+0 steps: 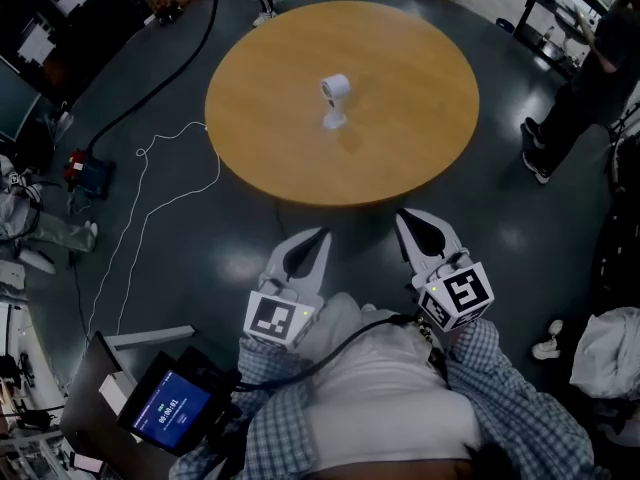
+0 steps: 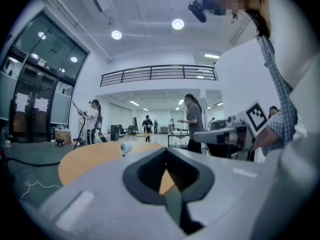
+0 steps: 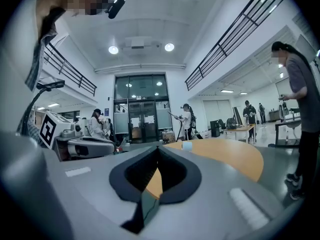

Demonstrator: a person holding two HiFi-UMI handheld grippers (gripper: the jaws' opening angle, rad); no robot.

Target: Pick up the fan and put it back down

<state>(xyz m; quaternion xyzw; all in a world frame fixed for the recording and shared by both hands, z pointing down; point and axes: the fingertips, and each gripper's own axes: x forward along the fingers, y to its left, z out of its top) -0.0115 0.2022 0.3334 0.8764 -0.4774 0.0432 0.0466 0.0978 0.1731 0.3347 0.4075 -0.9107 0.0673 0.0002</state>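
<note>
A small white fan (image 1: 334, 100) stands upright near the middle of a round wooden table (image 1: 420, 138). Both grippers hang side by side over the dark floor, short of the table's near edge and well apart from the fan. My left gripper (image 1: 324, 234) is shut with nothing in it. My right gripper (image 1: 402, 214) is shut and empty too. In the left gripper view the fan (image 2: 125, 147) shows far off beyond the closed left gripper (image 2: 166, 150). In the right gripper view the fan (image 3: 186, 145) sits small on the table past the closed right gripper (image 3: 158, 147).
A white cord (image 1: 150, 203) and a black cable (image 1: 160, 88) trail over the floor left of the table, near a red box (image 1: 88, 173). A lit screen (image 1: 170, 408) sits at lower left. A person (image 1: 585, 88) stands at the right, and others stand farther off.
</note>
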